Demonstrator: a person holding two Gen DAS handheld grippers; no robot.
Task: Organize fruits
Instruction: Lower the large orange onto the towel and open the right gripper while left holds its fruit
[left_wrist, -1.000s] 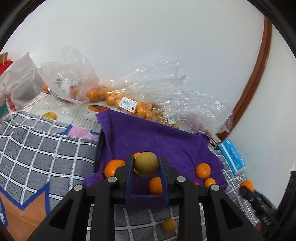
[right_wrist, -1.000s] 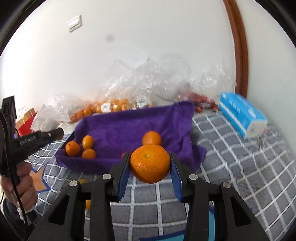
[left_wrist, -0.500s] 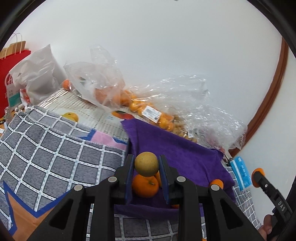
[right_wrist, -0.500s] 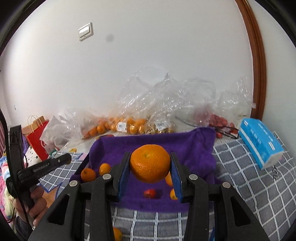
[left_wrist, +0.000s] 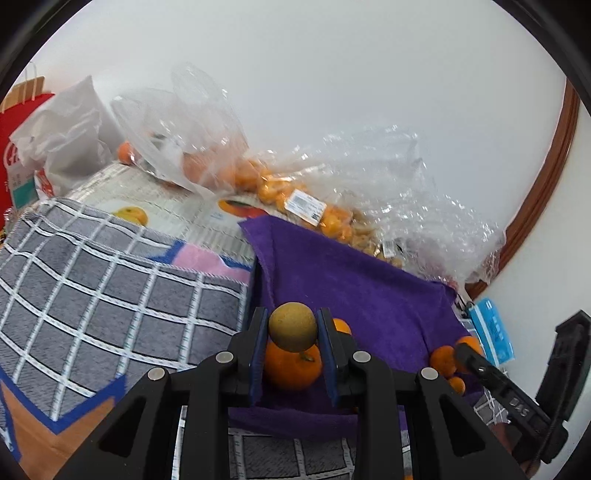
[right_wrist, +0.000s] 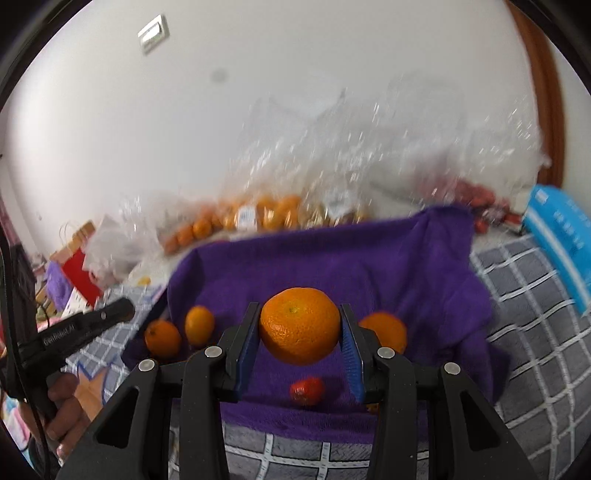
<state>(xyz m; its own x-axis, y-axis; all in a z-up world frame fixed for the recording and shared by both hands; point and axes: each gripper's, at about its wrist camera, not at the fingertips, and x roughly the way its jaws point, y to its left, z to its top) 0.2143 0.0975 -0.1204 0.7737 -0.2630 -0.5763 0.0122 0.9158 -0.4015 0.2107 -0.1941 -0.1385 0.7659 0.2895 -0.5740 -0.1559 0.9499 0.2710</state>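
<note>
My left gripper is shut on a small brownish-yellow round fruit, held over the near left edge of a purple towel. An orange lies on the towel just below it. My right gripper is shut on a large orange, above the front of the same purple towel. Several small oranges and a small red fruit lie on the towel. The right gripper also shows at the right of the left wrist view, over small oranges.
Clear plastic bags of oranges and red fruits lie behind the towel by the wall. A grey checked cloth covers the surface. A blue tissue pack sits at the right; a white bag and red bag at the left.
Both grippers moved in over the towel with their fruits still held. In the right wrist view the towel came closer and the scene is now blurred by motion.
</note>
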